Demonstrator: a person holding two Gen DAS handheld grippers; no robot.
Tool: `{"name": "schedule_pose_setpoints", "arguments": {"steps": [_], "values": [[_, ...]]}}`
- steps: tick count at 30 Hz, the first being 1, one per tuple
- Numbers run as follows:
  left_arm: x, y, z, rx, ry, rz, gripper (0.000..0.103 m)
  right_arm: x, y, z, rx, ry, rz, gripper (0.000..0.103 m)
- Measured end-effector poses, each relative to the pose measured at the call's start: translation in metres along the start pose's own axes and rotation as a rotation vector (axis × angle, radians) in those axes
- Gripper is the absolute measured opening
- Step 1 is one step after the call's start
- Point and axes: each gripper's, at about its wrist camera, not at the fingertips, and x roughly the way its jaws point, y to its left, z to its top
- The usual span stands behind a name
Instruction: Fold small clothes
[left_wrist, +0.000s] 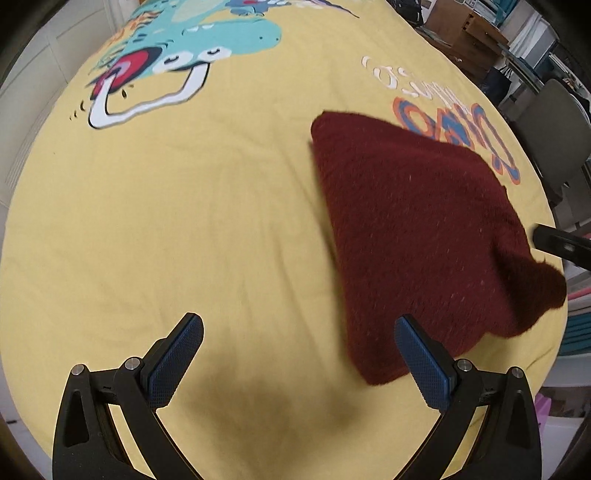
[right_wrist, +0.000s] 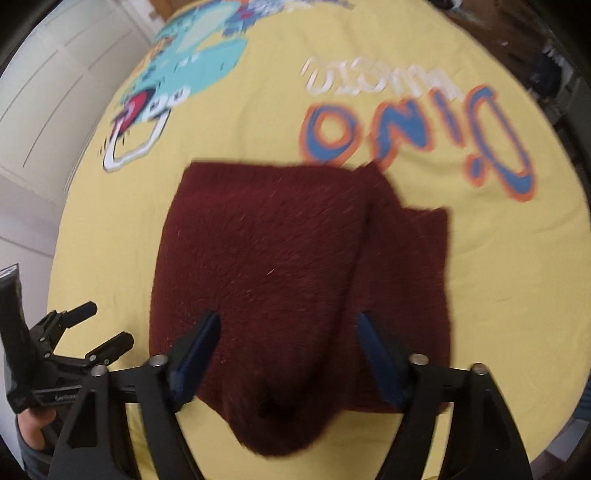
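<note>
My left gripper (left_wrist: 299, 354) hangs released over bare yellow dinosaur-print bedsheet (left_wrist: 184, 221), nothing between its blue pads. The folded dark red fuzzy knit garment (right_wrist: 295, 266) lies flat near the sheet's right edge, below the blue lettering. My right gripper (right_wrist: 288, 354) is spread above it, pads clear of the fabric.

Both tools point steeply down, left tool (left_wrist: 298, 356) and right tool (right_wrist: 287, 355) gaping.
</note>
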Motion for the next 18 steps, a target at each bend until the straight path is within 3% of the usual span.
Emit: {"name": "schedule_pose_setpoints", "arguments": {"steps": [3,6,10,18], "values": [[0.002,0.002,-0.006,0.014,0.002,-0.001,0.102,0.025,0.001,-0.003,0.002,0.068,-0.004,0.06],[0.007,0.005,-0.01,0.009,0.012,-0.016,0.102,0.044,-0.005,-0.01,0.019,0.108,0.011,0.047],[0.008,0.007,-0.014,0.012,0.013,-0.027,0.102,0.032,-0.016,-0.016,0.027,0.051,0.045,0.028],[0.002,-0.003,-0.006,0.014,-0.003,-0.062,0.102,-0.031,-0.045,-0.025,0.004,-0.083,-0.022,0.022]]}}
